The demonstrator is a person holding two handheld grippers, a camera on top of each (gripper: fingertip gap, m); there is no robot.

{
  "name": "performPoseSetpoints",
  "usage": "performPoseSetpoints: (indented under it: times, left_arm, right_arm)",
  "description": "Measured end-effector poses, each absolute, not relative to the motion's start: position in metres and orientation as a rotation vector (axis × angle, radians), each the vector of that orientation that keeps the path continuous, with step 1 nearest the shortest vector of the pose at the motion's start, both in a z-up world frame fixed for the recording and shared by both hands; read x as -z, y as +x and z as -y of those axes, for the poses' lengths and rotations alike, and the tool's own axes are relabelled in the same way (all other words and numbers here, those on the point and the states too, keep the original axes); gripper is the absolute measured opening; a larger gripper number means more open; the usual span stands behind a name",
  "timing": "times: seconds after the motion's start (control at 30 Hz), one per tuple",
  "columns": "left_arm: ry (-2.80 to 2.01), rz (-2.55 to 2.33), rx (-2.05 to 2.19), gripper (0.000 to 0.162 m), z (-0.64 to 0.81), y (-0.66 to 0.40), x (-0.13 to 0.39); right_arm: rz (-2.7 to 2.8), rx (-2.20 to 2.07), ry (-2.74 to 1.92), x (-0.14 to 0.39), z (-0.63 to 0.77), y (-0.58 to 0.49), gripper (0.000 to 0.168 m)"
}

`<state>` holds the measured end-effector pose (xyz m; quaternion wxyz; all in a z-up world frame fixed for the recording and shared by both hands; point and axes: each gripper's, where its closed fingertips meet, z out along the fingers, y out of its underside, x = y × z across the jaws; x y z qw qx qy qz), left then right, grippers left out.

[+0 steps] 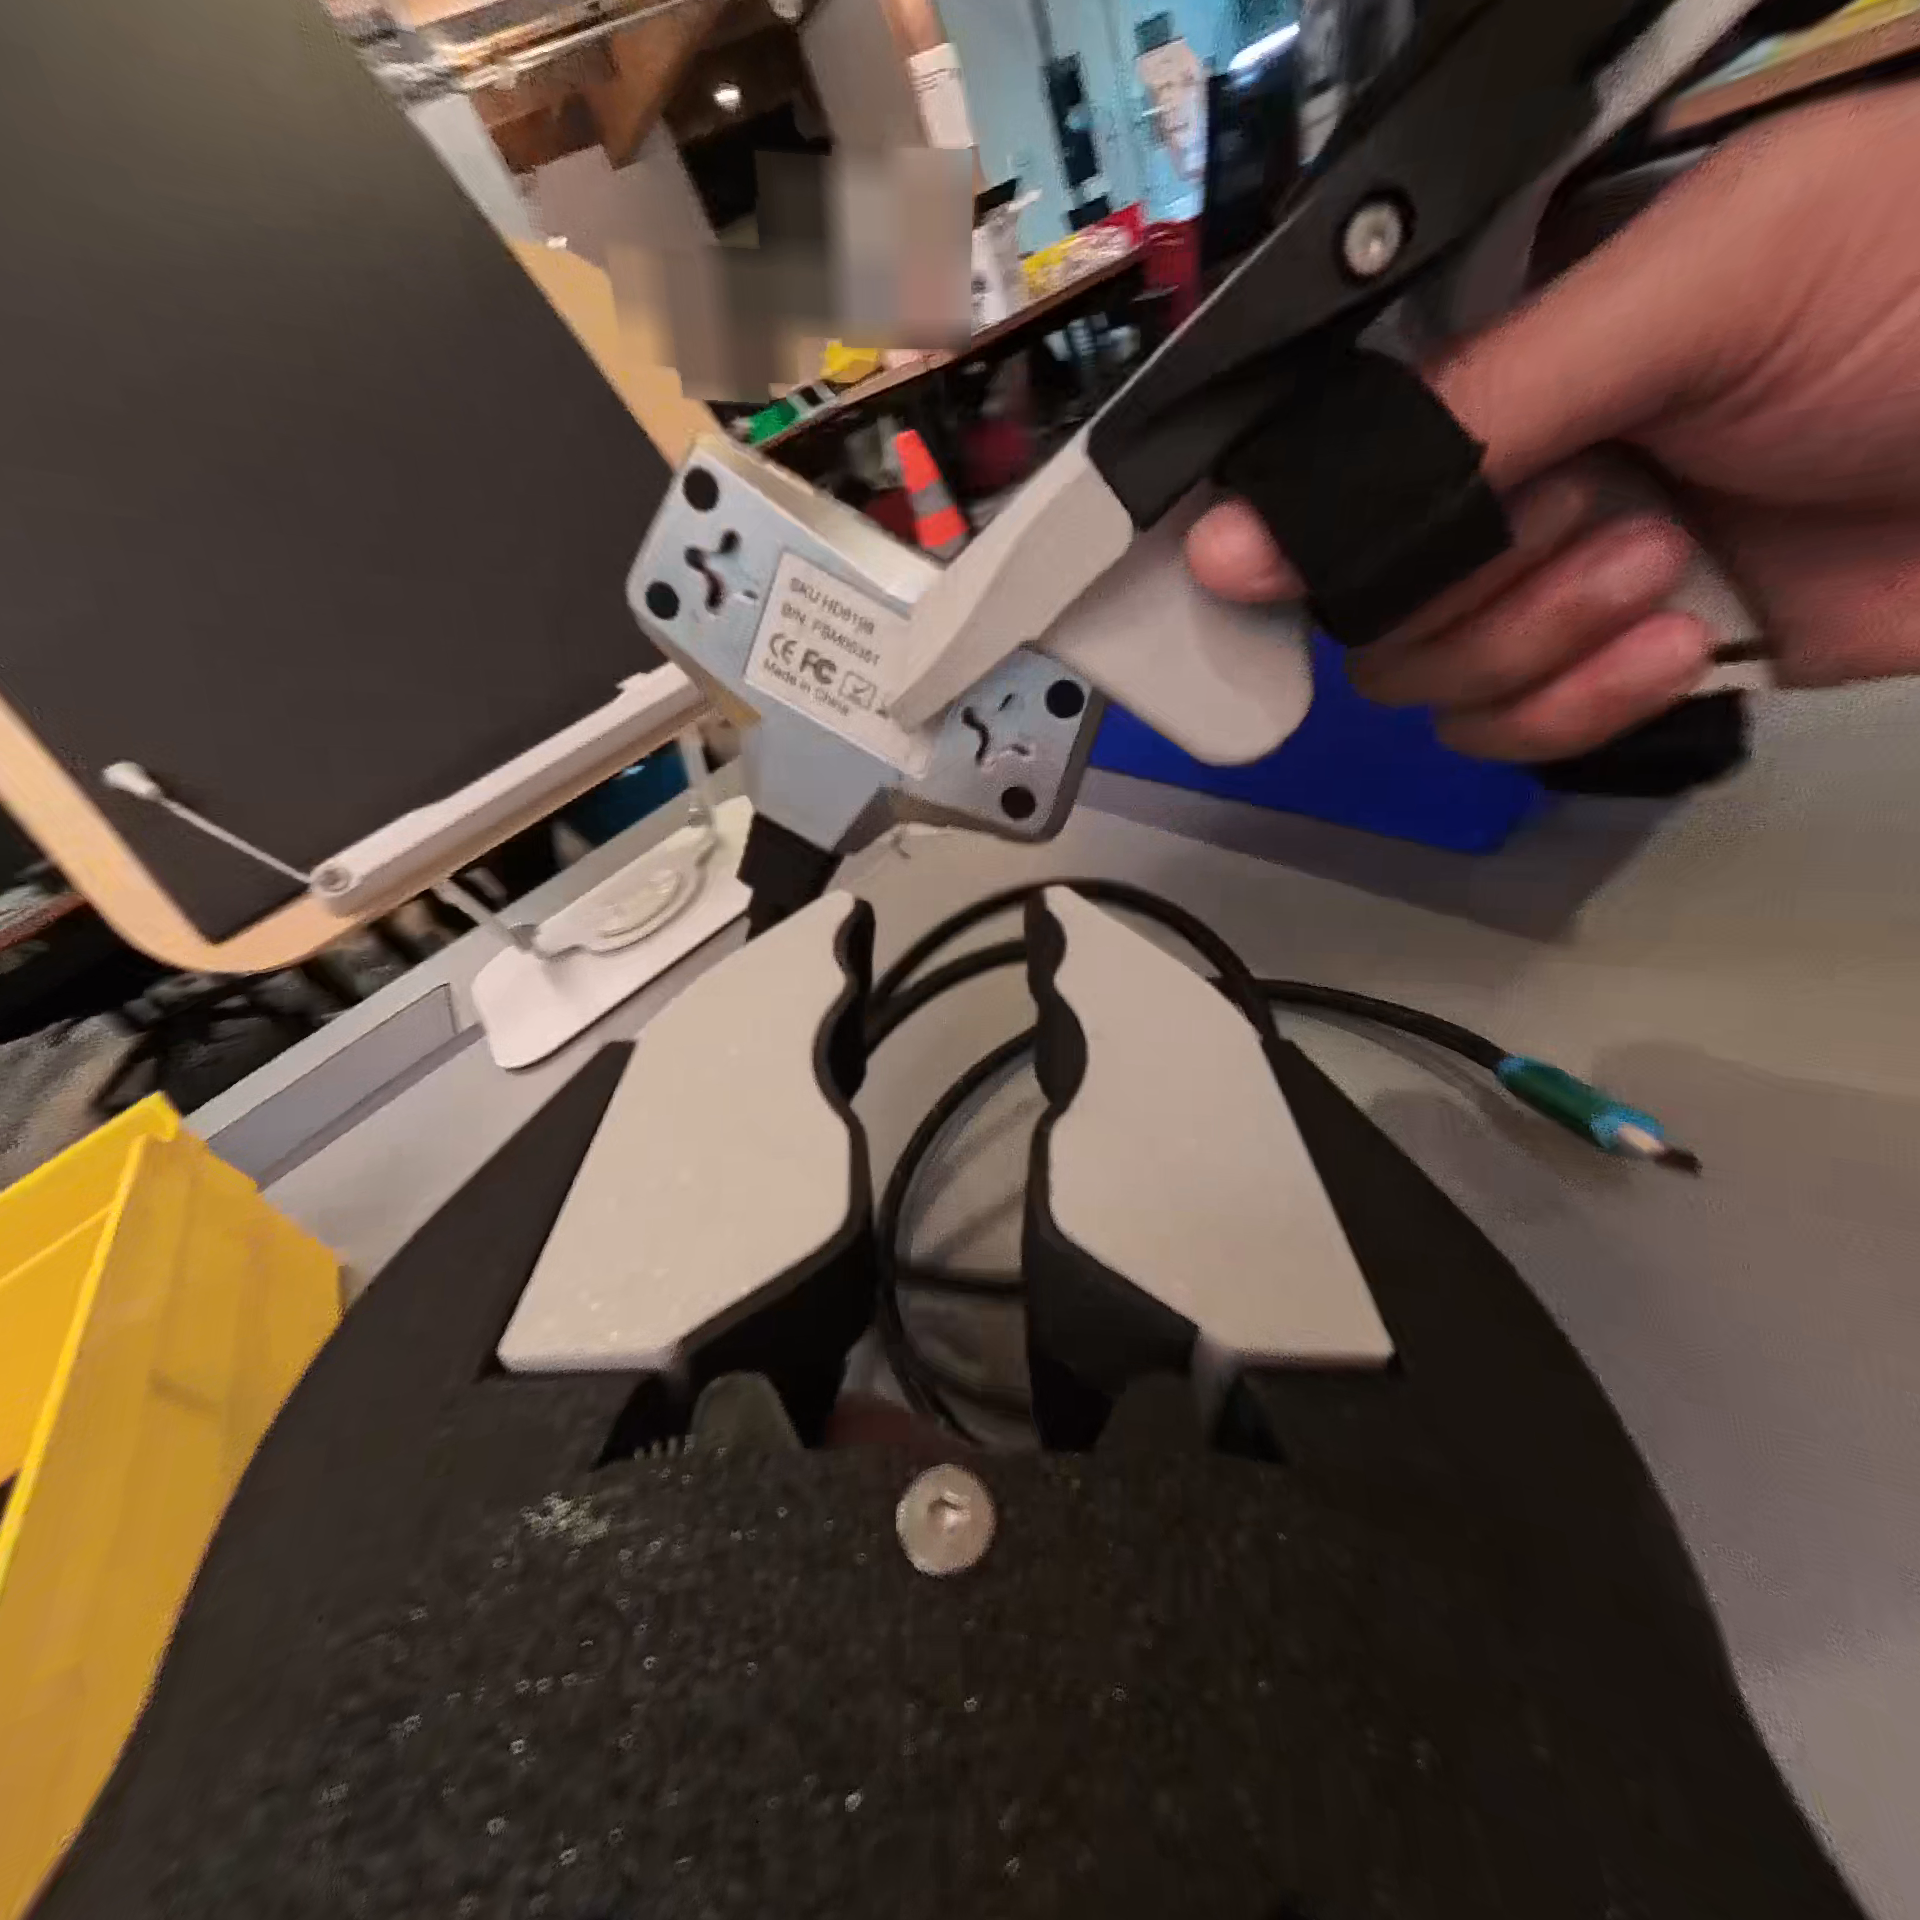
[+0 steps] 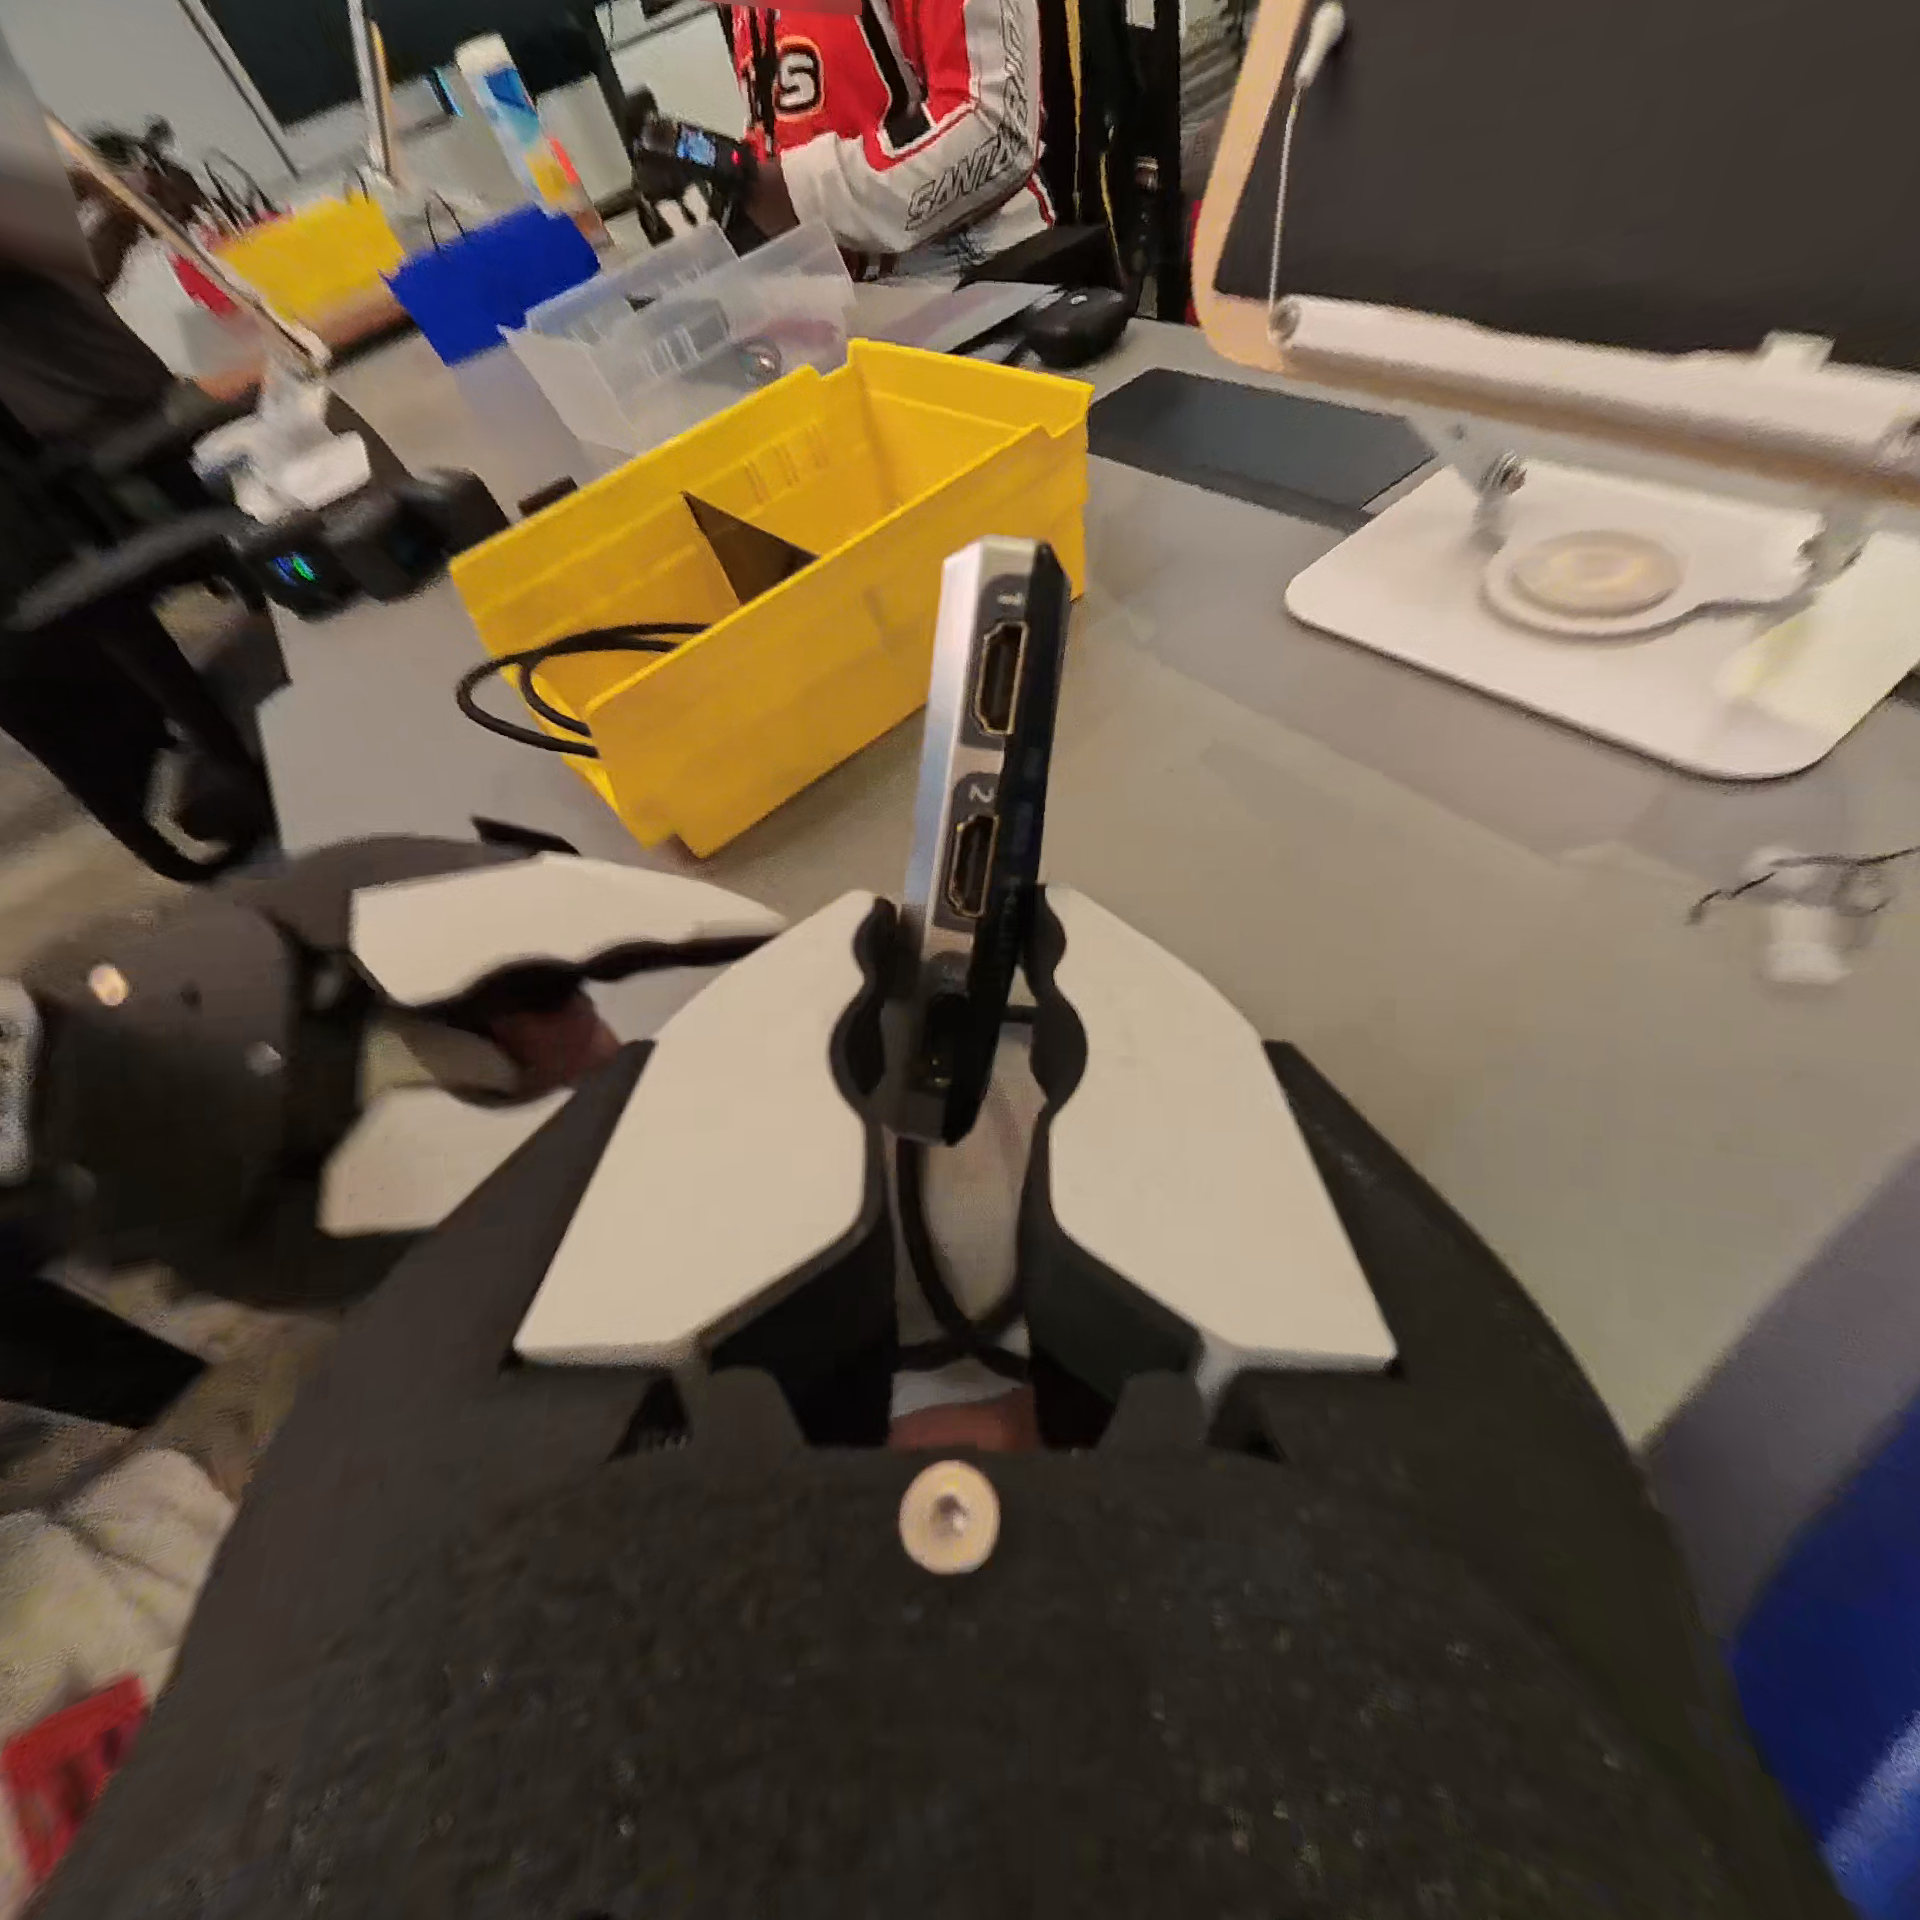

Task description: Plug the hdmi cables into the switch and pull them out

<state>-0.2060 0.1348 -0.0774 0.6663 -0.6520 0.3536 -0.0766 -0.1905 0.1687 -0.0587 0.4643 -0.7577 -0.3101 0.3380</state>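
Note:
My right gripper (image 2: 961,935) is shut on the silver HDMI switch (image 2: 987,727) and holds it upright above the grey table (image 2: 1351,935). Two ports on its edge, one above the other, are empty. A black cable (image 2: 920,1205) hangs from its lower end. In the left wrist view the switch (image 1: 821,634) shows its labelled underside, held by the right gripper (image 1: 935,665), with a black plug (image 1: 784,868) in its lower edge. My left gripper (image 1: 948,925) is open and empty just below the switch, above coiled black cable (image 1: 935,1164). A loose cable end with a green and blue plug (image 1: 1579,1117) lies to the right.
A yellow bin (image 2: 779,623) stands behind the switch with black cable looped beside it (image 2: 520,686). A black wood-rimmed panel on a white stand (image 2: 1590,623) is at the right. Clear bins (image 2: 675,301), a blue bin (image 2: 488,281) and a seated person (image 2: 894,125) are farther back. My hands' fingertips stand some 5 centimetres from each other.

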Motion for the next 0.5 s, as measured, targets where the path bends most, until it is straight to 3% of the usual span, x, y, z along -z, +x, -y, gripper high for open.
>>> performPoseSetpoints:
  times: [0.27, 0.5]
  left_arm:
    - [-1.48, -1.029, 0.436, 0.038, -0.117, -0.262, -0.003]
    - [-1.353, -1.559, 0.423, 0.037, -0.082, -0.248, 0.005]
  right_arm:
    - [1.2, -0.342, -1.565, 0.027, -0.131, -0.207, 0.021]
    - [1.478, -0.353, -1.4, 0.028, -0.091, -0.23, 0.021]
